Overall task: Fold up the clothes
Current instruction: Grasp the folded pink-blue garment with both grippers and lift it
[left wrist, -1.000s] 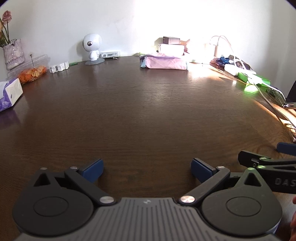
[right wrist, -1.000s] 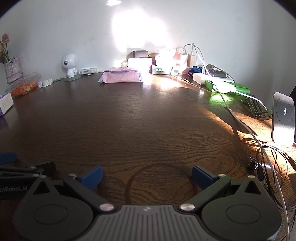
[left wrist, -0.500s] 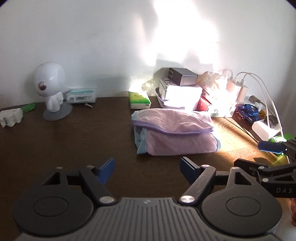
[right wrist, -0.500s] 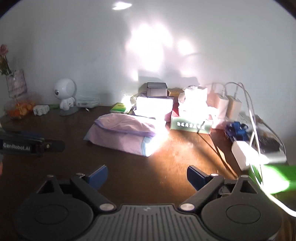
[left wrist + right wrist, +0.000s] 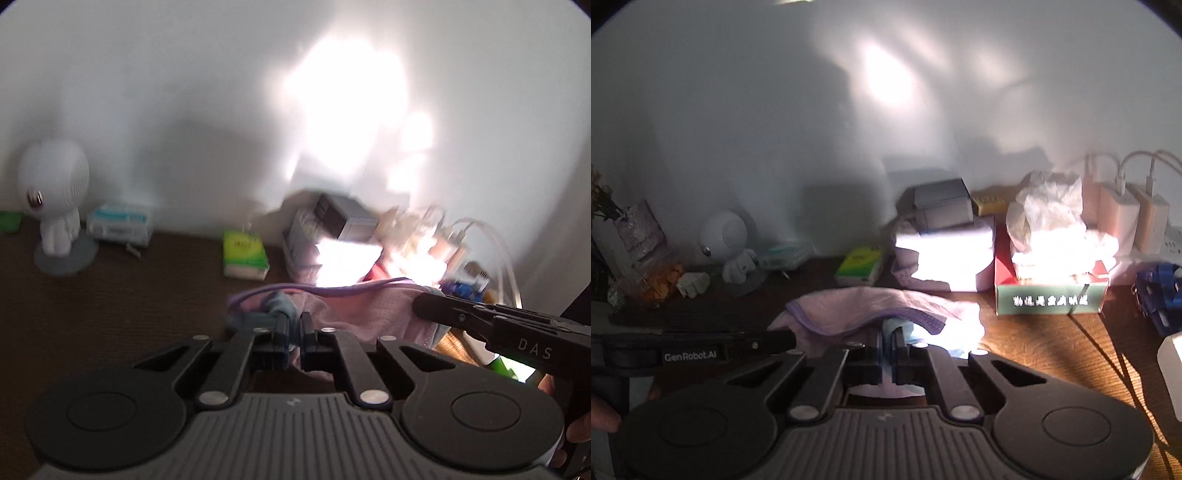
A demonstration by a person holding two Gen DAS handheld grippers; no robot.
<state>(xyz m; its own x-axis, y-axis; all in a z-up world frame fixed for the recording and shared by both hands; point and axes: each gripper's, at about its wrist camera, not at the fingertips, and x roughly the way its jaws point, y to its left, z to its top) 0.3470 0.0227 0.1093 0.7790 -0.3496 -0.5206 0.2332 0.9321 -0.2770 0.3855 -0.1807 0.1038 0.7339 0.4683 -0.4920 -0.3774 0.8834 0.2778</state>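
Left wrist view: your left tool [image 5: 294, 334] is pressed together on the blue-grey edge at the left end of the pink garment [image 5: 354, 314], directly ahead of it. In the right wrist view your right tool [image 5: 886, 345] pinches the light blue layer under the purple-trimmed fold of the same garment [image 5: 871, 306]. The bundle's long axis runs left to right across both tools, so each of your hands has its own end. It lies at the far side of the bench [image 5: 110, 295], just before the boxes [image 5: 945, 254] at the wall.
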